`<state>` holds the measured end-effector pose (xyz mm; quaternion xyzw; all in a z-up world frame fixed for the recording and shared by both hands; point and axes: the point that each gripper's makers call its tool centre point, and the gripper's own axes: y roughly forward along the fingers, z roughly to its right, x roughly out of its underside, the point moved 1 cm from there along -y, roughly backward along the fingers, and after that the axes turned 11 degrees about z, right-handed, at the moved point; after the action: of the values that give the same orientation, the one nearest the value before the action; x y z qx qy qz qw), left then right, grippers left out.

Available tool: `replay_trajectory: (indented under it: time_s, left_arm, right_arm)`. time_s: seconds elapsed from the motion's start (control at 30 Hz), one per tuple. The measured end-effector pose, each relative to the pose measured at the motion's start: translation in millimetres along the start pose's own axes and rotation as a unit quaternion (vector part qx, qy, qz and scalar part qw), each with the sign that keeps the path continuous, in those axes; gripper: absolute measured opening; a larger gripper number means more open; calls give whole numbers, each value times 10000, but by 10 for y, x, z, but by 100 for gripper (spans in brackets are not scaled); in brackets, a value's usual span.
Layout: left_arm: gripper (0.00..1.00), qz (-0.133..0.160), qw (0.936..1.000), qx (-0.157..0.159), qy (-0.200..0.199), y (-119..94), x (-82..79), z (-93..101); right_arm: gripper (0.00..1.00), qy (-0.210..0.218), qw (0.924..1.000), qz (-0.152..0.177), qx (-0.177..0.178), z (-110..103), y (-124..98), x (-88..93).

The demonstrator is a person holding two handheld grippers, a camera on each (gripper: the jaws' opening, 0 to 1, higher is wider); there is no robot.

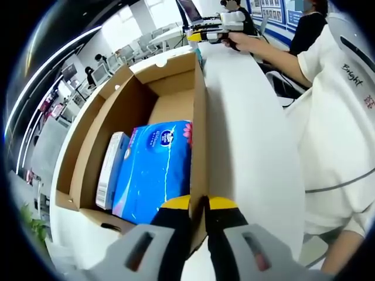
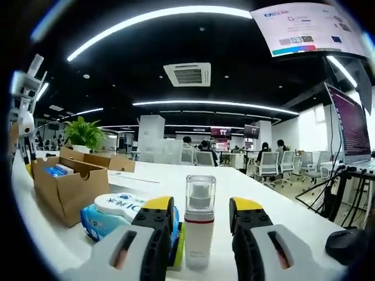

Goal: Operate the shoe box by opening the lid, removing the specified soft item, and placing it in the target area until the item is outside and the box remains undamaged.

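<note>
The left gripper (image 1: 205,203) has its yellow-tipped jaws pinched on the near side wall of the open cardboard shoe box (image 1: 105,108), which stands on the white table (image 1: 252,140). Inside lies the blue soft tissue pack (image 1: 155,170), flat on the bottom, with a small white carton (image 1: 111,170) just beside it. The right gripper (image 2: 202,209) rests with jaws spread – holding nothing – a white spray bottle (image 2: 199,225) upright between them, a wet-wipes pack (image 2: 111,213) nearby, the box further left.
</note>
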<state>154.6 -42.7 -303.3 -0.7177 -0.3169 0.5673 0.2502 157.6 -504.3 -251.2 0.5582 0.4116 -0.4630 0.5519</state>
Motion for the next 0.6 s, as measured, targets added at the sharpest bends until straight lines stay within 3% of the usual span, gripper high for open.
replay_trajectory:
  time_s: [0.3, 0.6]
  left_arm:
    - [7, 9, 10000, 13, 10, -2, -2, 1]
    - [7, 27, 10000, 20, 20, -3, -3, 2]
  right_arm:
    - [56, 155, 9996, 128, 187, 19, -48, -178]
    - [59, 182, 9976, 654, 130, -54, -83, -609]
